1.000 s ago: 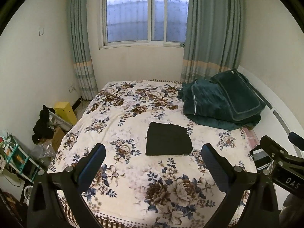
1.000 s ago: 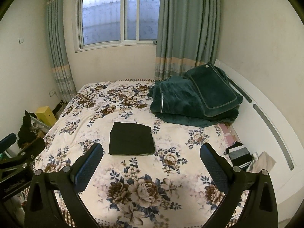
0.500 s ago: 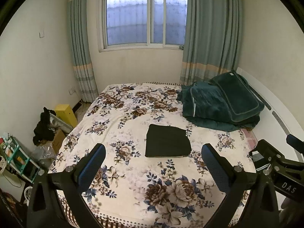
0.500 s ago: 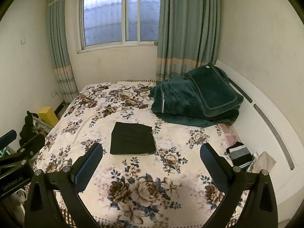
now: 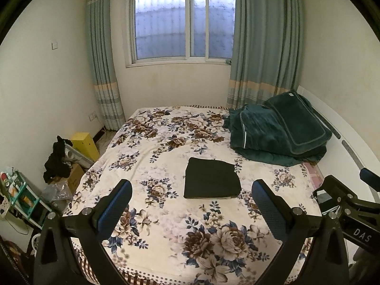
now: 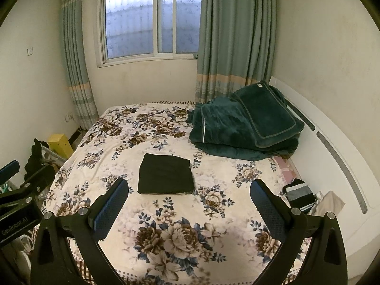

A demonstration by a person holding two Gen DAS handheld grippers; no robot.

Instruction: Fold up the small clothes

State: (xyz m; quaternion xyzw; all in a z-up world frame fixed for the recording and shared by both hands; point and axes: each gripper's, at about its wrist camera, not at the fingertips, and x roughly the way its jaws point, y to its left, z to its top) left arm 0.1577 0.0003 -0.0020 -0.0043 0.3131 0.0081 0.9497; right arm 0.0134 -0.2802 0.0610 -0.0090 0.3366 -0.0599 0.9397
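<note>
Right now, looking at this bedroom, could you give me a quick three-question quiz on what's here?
1. True or false: the dark garment lies folded flat on the floral bedspread.
2. The green blanket pile sits: A) beside the headboard B) on the floor C) under the garment?
3. How do the left gripper and right gripper stand?

Key: 1 true. 2 A. 3 Both open, holding nothing, back from the garment.

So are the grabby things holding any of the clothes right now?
No. The left tool and the right tool are both open and empty. The folded black garment lies untouched on the bed.
</note>
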